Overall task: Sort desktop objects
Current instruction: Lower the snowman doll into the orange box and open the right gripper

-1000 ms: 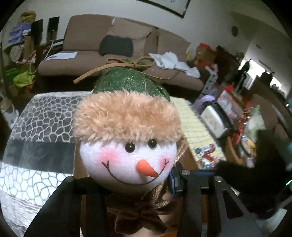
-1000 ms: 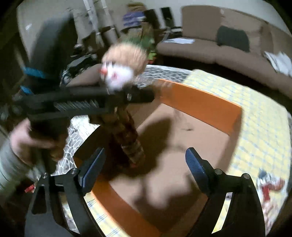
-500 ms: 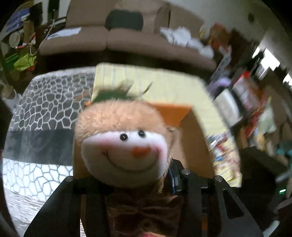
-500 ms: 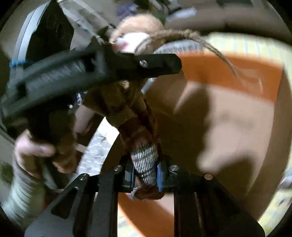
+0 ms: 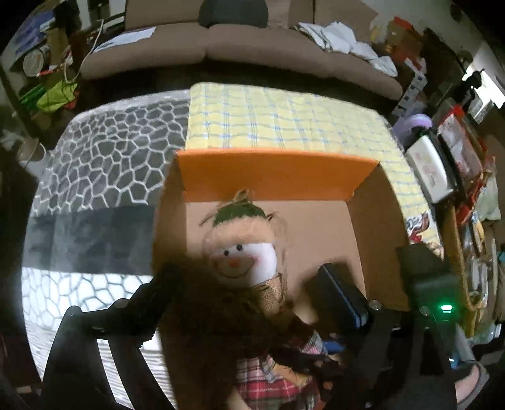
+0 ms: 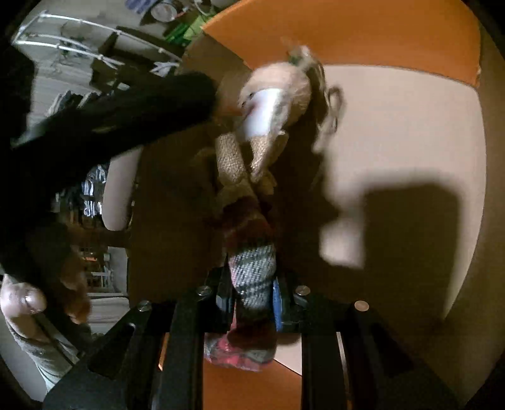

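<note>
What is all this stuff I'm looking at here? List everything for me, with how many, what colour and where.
snowman doll: one, white face, tan fur brim, green hat, plaid body; over the box, its lower body clamped in the right gripper
cardboard box: one, orange walls, brown floor; on the table
checked cloth: one, yellow and blue; under and behind the box
cobble-pattern cloth: one, grey and white; left of the box
sofa: one, brown; behind the table
cushion: one, dark; on the sofa
white laundry: a pile; right end of the sofa
left gripper: one, black; jaws just opened, either side of the doll
right gripper: one, black; shut on the doll
hand: one; holding the left gripper's handle
</note>
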Tool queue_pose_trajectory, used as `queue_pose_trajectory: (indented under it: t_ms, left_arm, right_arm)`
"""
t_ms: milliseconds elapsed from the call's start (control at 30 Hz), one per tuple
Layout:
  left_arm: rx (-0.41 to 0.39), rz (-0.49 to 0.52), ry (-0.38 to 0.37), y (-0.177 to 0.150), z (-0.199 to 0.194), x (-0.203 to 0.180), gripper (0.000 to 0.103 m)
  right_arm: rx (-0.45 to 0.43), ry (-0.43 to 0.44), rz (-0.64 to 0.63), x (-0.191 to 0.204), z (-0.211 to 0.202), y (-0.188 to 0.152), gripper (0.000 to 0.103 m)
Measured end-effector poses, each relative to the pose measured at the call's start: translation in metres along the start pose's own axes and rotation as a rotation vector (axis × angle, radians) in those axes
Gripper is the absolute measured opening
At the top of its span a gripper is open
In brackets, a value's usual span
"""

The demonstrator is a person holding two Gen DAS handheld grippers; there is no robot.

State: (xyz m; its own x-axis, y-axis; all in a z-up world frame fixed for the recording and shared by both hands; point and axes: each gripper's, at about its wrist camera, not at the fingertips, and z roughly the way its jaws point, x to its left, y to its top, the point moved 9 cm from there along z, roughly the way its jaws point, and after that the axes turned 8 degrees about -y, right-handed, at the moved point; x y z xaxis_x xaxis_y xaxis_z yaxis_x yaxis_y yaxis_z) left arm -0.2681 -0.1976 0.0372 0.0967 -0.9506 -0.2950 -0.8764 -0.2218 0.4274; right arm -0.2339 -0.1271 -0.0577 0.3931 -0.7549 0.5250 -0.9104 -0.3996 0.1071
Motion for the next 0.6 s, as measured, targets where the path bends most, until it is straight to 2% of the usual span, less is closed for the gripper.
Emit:
queue_pose_trajectory:
  t_ms: [100, 200, 333, 433, 467, 500, 533, 567, 600]
  left_arm:
    - [-0.069, -0.030, -0.029, 0.006, -0.025, 0.007, 0.094]
    - [-0.109, -0.054, -0.071, 0.002, -0.043, 0.013, 0.094]
    - [-0.113, -0.080, -0.088, -0.009, -0.044, 0.022, 0.094]
    - [-0.111, -0.121, -0.104, -0.016, -0.041, 0.031, 0.094]
    - [-0.109, -0.135, -0.114, -0.019, -0.040, 0.033, 0.094]
    - [-0.103, -0.143, -0.119, -0.021, -0.039, 0.035, 0.094]
    - [-0.100, -0.142, -0.115, -0.024, -0.039, 0.036, 0.094]
    - [-0.098, -0.135, -0.108, -0.026, -0.039, 0.036, 0.094]
    - [-0.099, -0.131, -0.108, -0.027, -0.040, 0.035, 0.094]
  right_arm:
    - [0.008, -0.027, 0.010, -0.002, 0.005, 0.002, 0.018]
    - [0.022, 0.019, 0.068, -0.001, 0.002, 0.006, 0.019]
    - [0.019, 0.185, 0.218, 0.001, 0.011, 0.014, 0.019]
    - [-0.010, 0.362, 0.328, 0.009, 0.013, 0.019, 0.020]
    - [-0.027, 0.356, 0.338, 0.013, 0.018, 0.013, 0.023]
    - [-0.036, 0.281, 0.326, 0.007, 0.018, 0.012, 0.024]
    - [-0.024, 0.184, 0.302, 0.004, 0.023, 0.007, 0.029]
    - [0.009, 0.036, 0.248, -0.002, 0.025, -0.001, 0.036]
    - [0.018, -0.076, 0.169, -0.004, 0.019, -0.003, 0.037]
